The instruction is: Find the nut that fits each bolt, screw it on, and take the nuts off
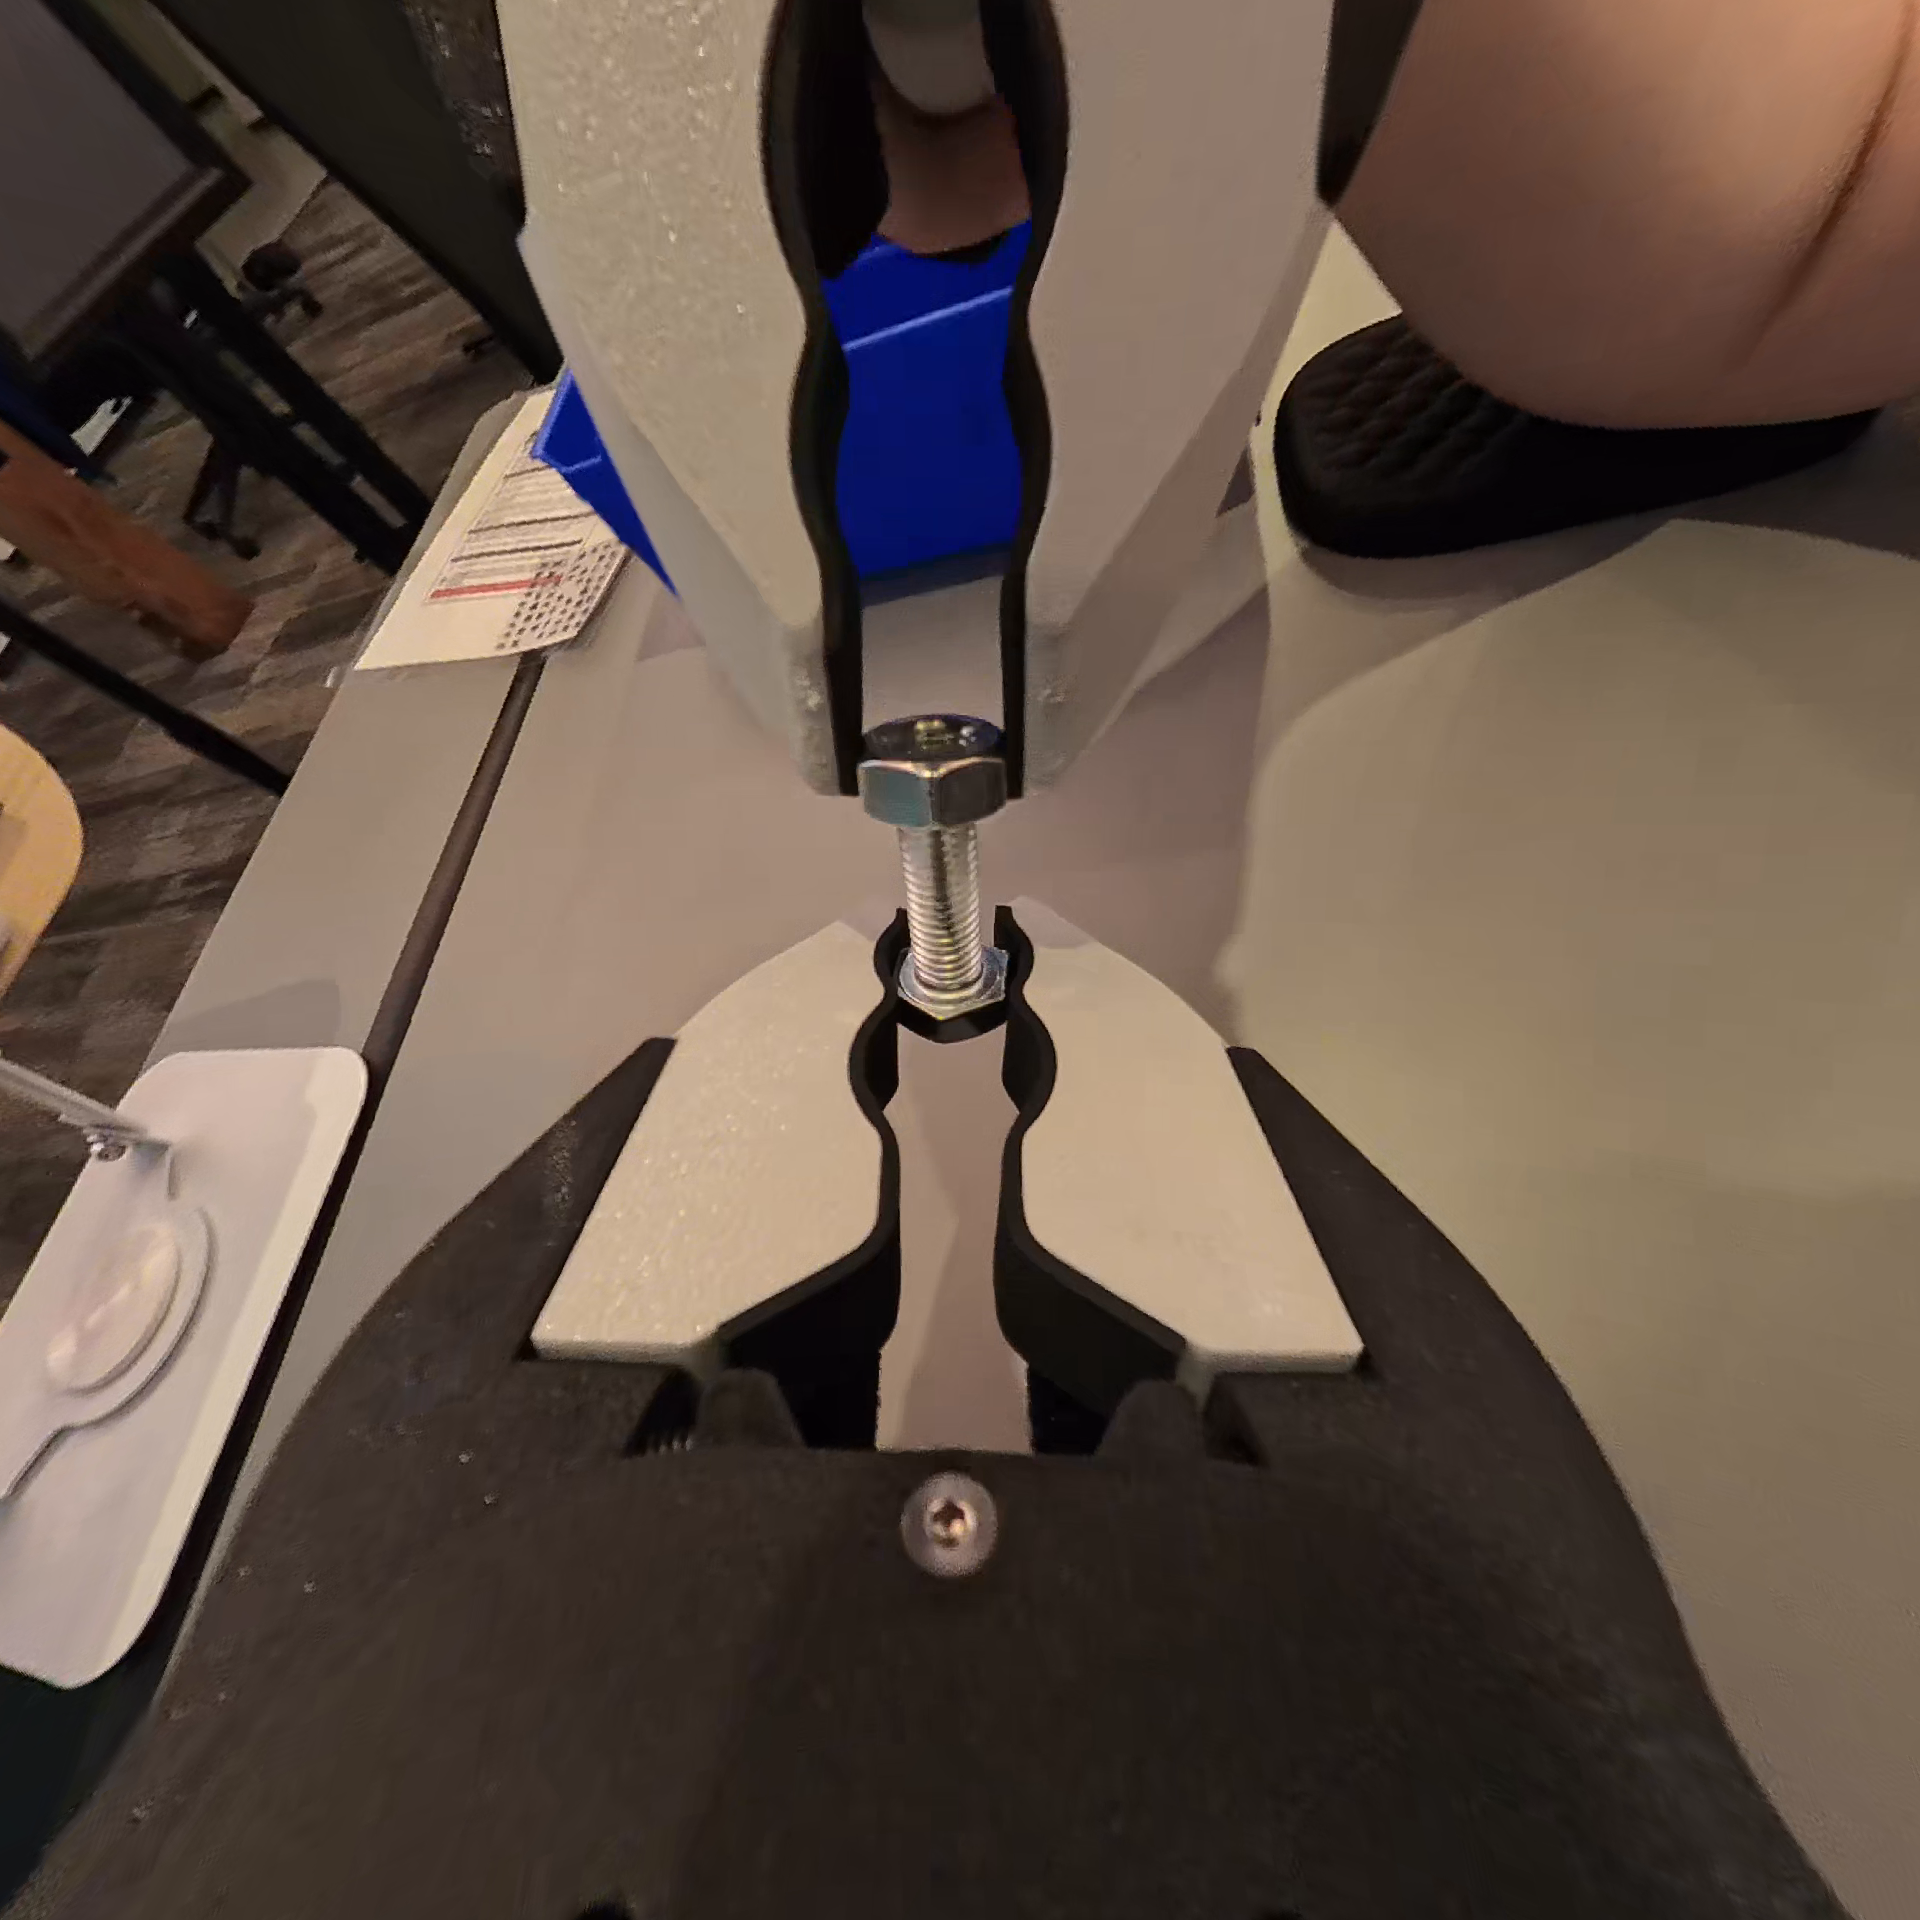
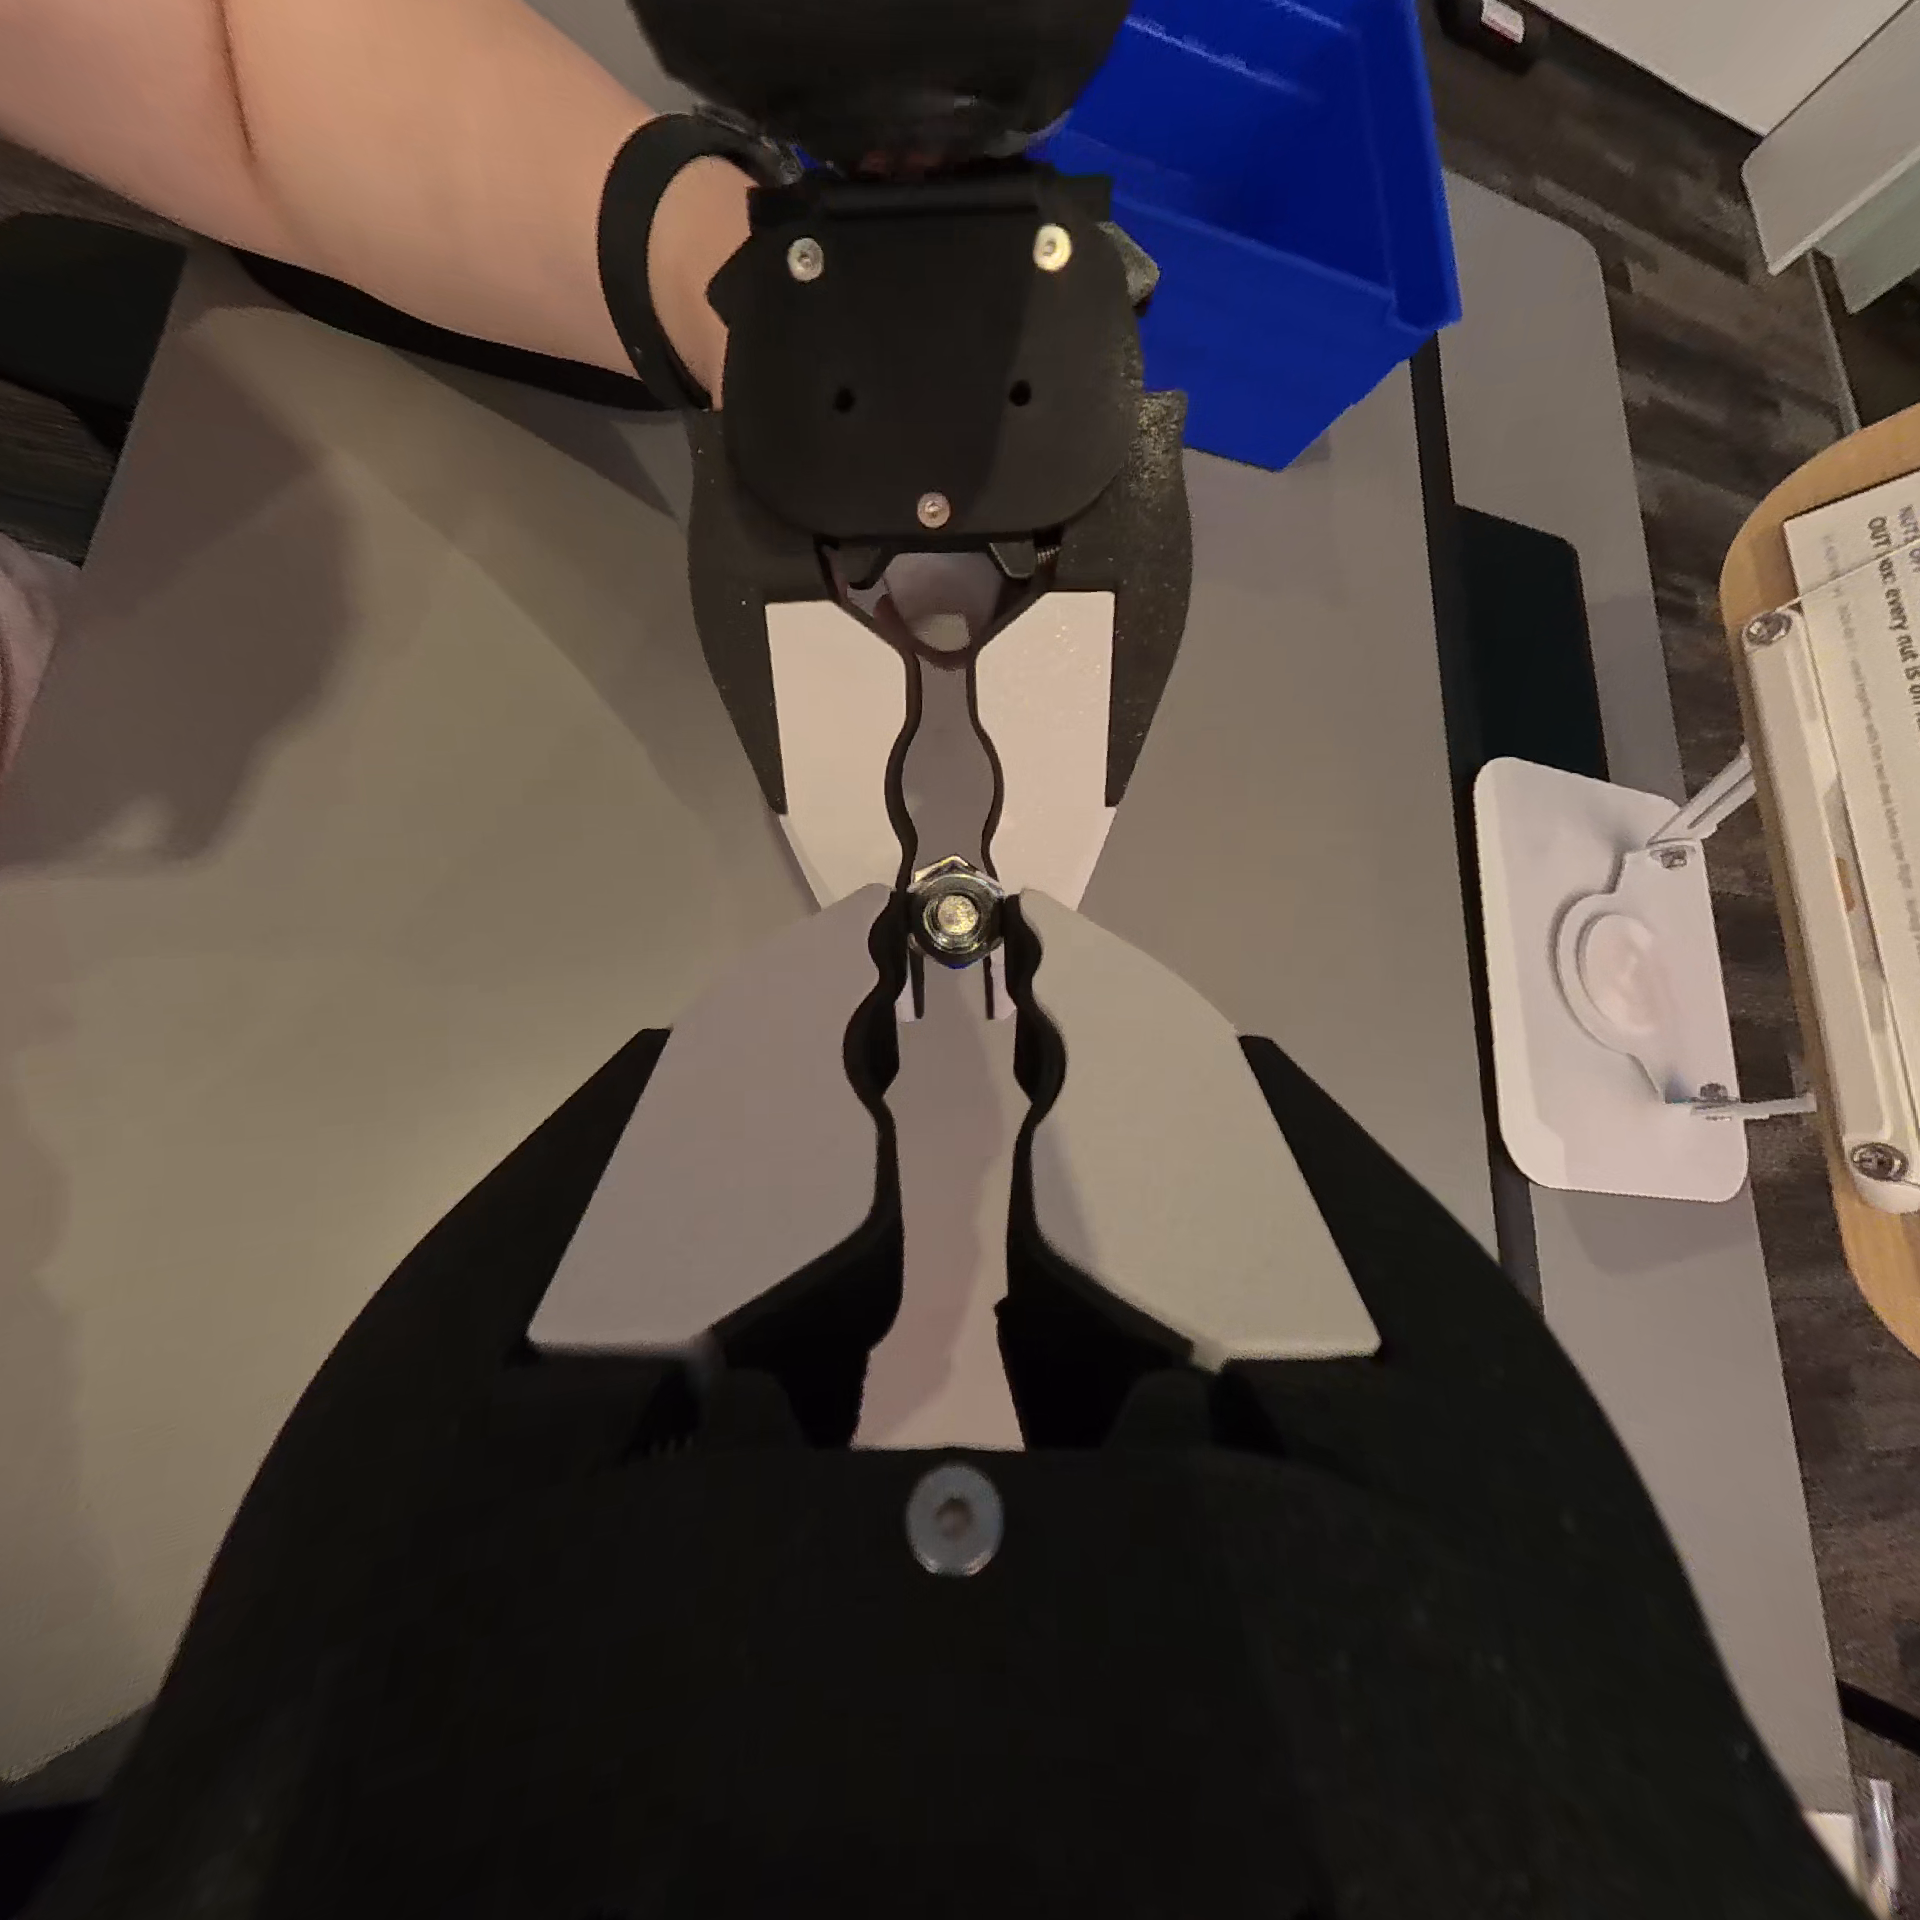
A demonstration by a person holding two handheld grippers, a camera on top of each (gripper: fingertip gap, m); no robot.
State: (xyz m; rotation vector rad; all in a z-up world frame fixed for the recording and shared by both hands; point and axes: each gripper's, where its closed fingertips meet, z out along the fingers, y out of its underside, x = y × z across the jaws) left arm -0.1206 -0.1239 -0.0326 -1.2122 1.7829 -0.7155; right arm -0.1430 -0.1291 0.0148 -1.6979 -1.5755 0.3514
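Note:
A silver bolt is held in the air over the grey table between my two grippers, which face each other tip to tip. My left gripper is shut on a small hex nut threaded on the end of the bolt's shaft. My right gripper comes in from the top of the left wrist view and is shut on the bolt's hex head. In the right wrist view, my right gripper grips the bolt head seen end-on, with the left gripper just behind it. The nut is hidden there.
A blue bin stands at the table's far side. A white mount plate and a printed sheet lie near the table edge. A wooden board stands beside it. A person's forearm is near. My hands' fingertips stand some 5 cm from each other.

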